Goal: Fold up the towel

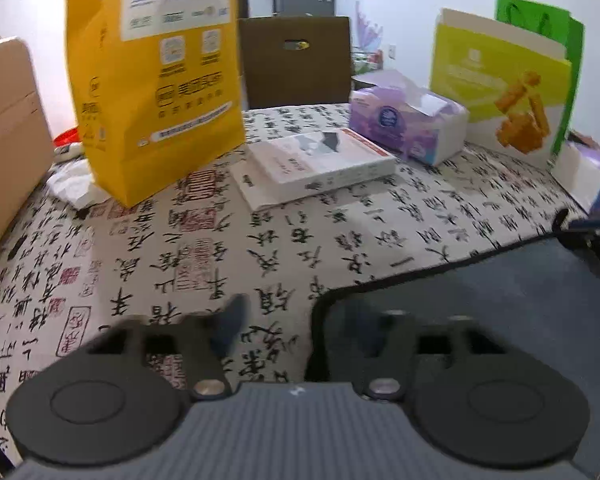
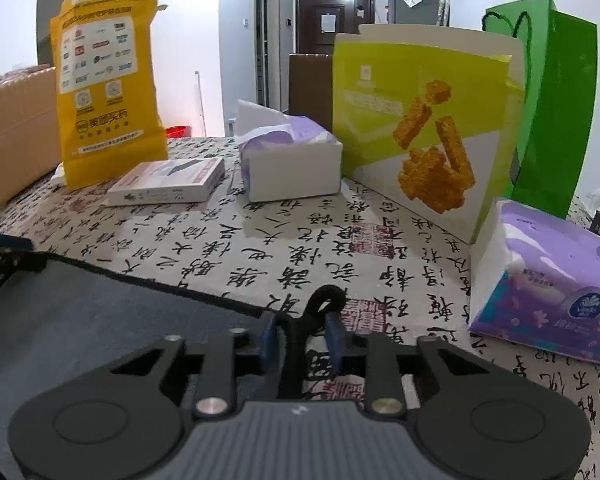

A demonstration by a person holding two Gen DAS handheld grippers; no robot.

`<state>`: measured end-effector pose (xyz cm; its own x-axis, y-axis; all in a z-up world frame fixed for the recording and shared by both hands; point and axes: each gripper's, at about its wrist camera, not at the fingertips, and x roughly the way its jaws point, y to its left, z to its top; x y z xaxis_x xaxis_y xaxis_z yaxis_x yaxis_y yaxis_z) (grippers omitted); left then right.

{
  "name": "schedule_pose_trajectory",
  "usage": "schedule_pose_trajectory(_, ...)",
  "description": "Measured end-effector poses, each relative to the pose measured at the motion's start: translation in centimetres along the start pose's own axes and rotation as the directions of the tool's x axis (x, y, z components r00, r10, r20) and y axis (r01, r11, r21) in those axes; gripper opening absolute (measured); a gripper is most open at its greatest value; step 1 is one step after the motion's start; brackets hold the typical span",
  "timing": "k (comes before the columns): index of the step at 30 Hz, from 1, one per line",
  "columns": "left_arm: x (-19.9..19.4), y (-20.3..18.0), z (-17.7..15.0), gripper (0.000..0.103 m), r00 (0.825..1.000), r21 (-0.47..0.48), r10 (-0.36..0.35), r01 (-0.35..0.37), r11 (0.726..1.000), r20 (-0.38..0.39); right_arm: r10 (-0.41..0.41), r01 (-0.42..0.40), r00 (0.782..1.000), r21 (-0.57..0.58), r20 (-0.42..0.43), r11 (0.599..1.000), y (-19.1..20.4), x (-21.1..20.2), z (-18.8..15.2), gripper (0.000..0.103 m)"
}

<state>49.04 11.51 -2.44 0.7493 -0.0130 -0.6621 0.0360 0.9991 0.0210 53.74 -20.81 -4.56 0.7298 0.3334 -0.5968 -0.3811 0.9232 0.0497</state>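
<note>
A dark grey towel (image 1: 480, 292) with a black edge lies flat on the calligraphy-print tablecloth (image 1: 220, 248). My left gripper (image 1: 296, 324) is open, its fingers astride the towel's near left corner. In the right wrist view the towel (image 2: 80, 320) spreads to the left. My right gripper (image 2: 302, 334) is shut on the towel's right corner, and the black hanging loop (image 2: 326, 298) sticks up between its blue pads. The other gripper shows dimly at the right edge of the left wrist view (image 1: 596, 236).
A yellow paper bag (image 1: 156, 80), a white book (image 1: 320, 160), a purple tissue box (image 1: 408, 120) and a lime snack bag (image 1: 500, 92) stand behind the towel. A second tissue pack (image 2: 552, 284) lies right of my right gripper. A cardboard box (image 1: 8, 132) is at left.
</note>
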Motion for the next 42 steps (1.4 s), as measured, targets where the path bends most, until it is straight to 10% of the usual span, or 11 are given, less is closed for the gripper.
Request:
schedule_pose_trajectory(5, -0.5, 0.8, 0.5, 0.099, 1.000, -0.043, 0.008, -0.007, 0.999, 0.015, 0.008, -0.008, 1.000, 0.004, -0.003, 1.000, 0.0, 0.0, 0.1, 0.050)
schedule_pose_trajectory(11, -1.3, 0.8, 0.4, 0.103, 1.000, -0.055, -0.002, 0.002, 0.998, 0.004, 0.017, -0.018, 1.000, 0.051, 0.018, 0.999, 0.0, -0.8, 0.4, 0.097)
schedule_pose_trajectory(42, -15.5, -2.9, -5.2, 0.103, 0.999, -0.077, 0.003, 0.001, 0.997, 0.047, 0.021, -0.023, 0.999, 0.034, 0.038, 0.999, 3.6, -14.0, -2.7, 0.099)
